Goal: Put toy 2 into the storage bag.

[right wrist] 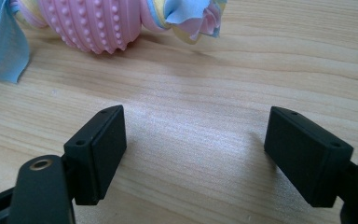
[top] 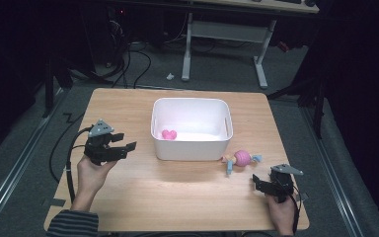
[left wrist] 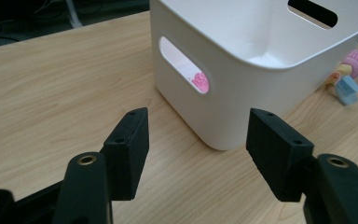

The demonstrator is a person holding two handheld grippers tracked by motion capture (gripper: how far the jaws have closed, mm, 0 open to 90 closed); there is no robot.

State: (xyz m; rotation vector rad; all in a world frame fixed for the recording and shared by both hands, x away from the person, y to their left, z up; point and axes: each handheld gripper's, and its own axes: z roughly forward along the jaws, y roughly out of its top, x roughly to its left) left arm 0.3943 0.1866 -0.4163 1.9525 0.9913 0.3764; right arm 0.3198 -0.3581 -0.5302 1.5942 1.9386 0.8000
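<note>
No text, label, brand, number or sign is showing legibly in any of the pictures.
</note>
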